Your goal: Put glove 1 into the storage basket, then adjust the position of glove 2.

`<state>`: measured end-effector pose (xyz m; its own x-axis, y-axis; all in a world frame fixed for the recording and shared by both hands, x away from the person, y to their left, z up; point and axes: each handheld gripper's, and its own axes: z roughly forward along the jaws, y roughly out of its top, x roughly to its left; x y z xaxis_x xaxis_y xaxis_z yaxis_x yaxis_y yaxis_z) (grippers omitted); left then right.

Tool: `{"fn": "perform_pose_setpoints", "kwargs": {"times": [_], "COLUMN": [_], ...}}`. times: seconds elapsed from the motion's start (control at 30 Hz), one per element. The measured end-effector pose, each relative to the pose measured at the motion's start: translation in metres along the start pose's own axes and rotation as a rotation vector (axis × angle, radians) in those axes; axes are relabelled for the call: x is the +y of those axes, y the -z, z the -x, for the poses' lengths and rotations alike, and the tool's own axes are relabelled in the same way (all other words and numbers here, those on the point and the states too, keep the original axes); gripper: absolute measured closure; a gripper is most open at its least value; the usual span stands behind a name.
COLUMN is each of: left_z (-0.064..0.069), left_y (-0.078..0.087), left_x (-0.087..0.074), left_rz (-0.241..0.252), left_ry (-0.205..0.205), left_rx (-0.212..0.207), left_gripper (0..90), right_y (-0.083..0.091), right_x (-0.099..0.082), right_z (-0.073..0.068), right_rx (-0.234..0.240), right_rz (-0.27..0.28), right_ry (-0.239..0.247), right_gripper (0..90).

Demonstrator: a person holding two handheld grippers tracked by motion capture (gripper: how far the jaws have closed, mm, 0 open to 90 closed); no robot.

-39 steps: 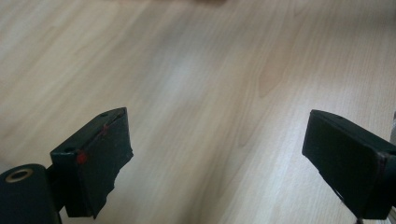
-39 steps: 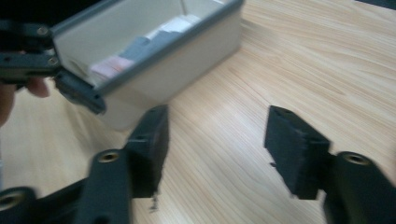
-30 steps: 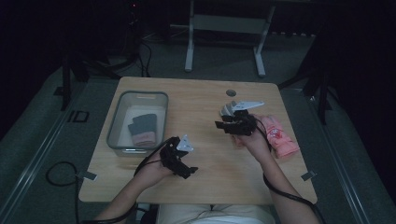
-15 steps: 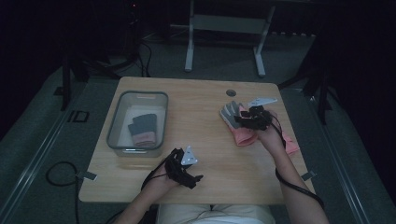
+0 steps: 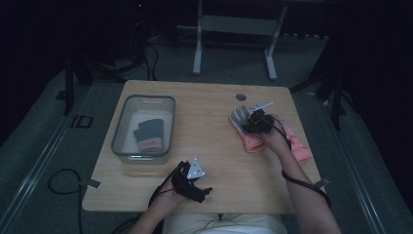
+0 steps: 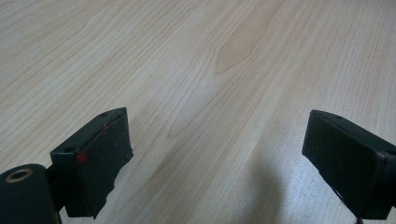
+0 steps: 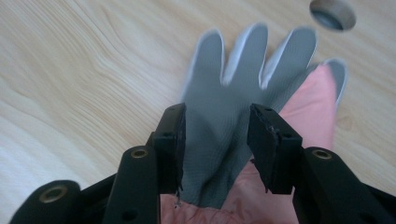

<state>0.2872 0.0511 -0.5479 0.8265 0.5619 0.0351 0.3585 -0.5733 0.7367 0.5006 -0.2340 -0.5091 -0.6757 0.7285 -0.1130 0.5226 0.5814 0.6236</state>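
Note:
A grey-palmed glove [image 7: 233, 79] with a pink cuff lies on the wooden table [image 5: 209, 122], its fingers spread toward the far edge. My right gripper [image 7: 217, 112] is shut on the glove's palm, which bunches between the pads. From above, the right gripper [image 5: 245, 122] sits at the table's right middle with the grey glove [image 5: 237, 117] just left of it. A second pink glove [image 5: 299, 146] lies under and to the right. My left gripper [image 5: 200, 191] is open near the front edge. Its jaws [image 6: 217, 121] stand wide over bare wood.
A clear plastic bin [image 5: 119, 141] stands at the left and holds dark gloves [image 5: 148, 134] with pink cuffs. A round cable hole [image 5: 240, 97] sits just beyond the grey glove. Cables trail from both grippers off the front edge.
My right gripper has shifted right and come down with the glove, whose pink cuff now rests on the table. My left gripper has slid toward the front edge.

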Motion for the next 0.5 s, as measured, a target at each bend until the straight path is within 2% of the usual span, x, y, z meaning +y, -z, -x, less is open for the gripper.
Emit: {"fn": "perform_pose_setpoints", "kwargs": {"times": [0.07, 0.2, 0.27, 0.33, 0.4, 0.5], "left_z": [0.001, 0.001, 0.002, 0.002, 0.001, 0.0], "left_y": [-0.001, 0.0, 0.002, 0.003, 0.003, 0.003], "left_x": [-0.001, -0.002, -0.002, -0.001, -0.002, -0.004], "left_rz": [-0.007, -0.003, 0.007, 0.01, 0.017, 0.012], "left_ry": [-0.013, -0.016, -0.015, -0.018, -0.013, -0.014], "left_rx": [0.011, 0.004, 0.003, 0.007, 0.005, 0.009], "left_gripper": [7.6, 7.6, 7.6, 7.6, 7.6, 7.6], "right_y": [-0.01, -0.017, -0.019, -0.02, -0.02, -0.018], "right_x": [-0.003, -0.007, -0.009, -0.009, -0.01, -0.011], "right_z": [-0.003, -0.005, -0.006, -0.006, -0.006, -0.005], "right_rx": [-0.01, -0.032, -0.035, -0.024, -0.027, -0.03], "right_rz": [-0.031, -0.008, 0.006, 0.009, 0.007, 0.027], "right_ry": [0.013, 0.005, -0.011, -0.053, -0.081, -0.148], "right_gripper": [57.3, 58.7, 63.7, 68.7, 77.3, 86.2]}}
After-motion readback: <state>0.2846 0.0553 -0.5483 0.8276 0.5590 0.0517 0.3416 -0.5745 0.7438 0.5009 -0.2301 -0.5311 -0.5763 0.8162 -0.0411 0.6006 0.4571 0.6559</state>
